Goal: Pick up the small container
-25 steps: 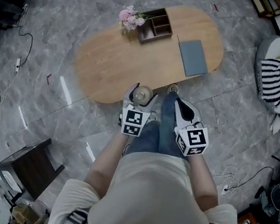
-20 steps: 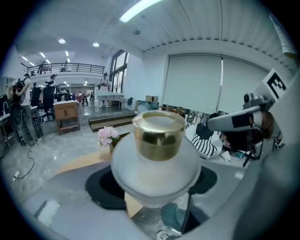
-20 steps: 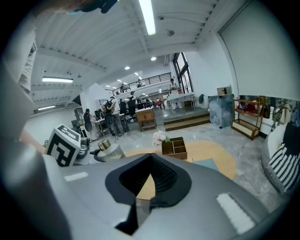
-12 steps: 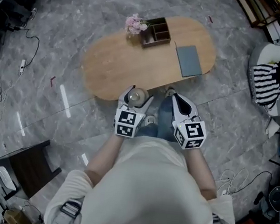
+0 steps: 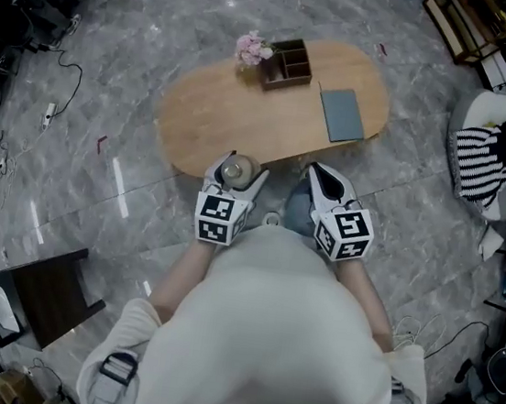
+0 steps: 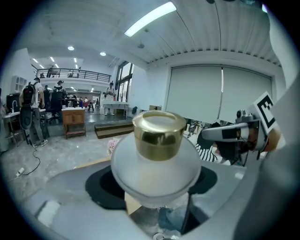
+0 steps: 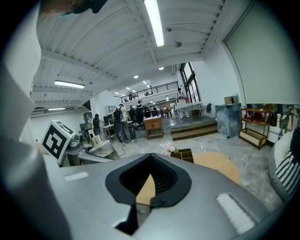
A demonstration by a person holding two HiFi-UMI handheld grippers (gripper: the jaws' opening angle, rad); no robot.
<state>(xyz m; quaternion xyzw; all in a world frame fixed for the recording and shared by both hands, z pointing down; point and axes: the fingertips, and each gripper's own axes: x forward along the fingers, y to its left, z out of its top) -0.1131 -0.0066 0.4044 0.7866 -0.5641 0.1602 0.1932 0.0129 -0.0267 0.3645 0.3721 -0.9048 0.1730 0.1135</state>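
Observation:
The small container [image 5: 235,172] is a frosted white jar with a gold lid [image 6: 159,133]. It sits upright between the black pads of my left gripper [image 5: 236,168], which is shut on its round body [image 6: 154,171]. The jar is lifted off the oval wooden table [image 5: 237,116] and held close to the person's body, over the table's near edge. My right gripper [image 5: 318,172] hovers beside it on the right, jaws closed together with nothing between them [image 7: 150,159]. In the left gripper view the right gripper [image 6: 234,133] shows at the right edge.
On the table's far side stand pink flowers [image 5: 252,48], a dark wooden organizer [image 5: 288,62] and a grey notebook [image 5: 341,115]. A white seat with striped fabric [image 5: 485,162] is at the right. A dark cabinet [image 5: 38,293] and floor cables [image 5: 24,111] lie left.
Both grippers have drawn back toward the person's body and the table now appears farther away. The jar stays held in the left gripper.

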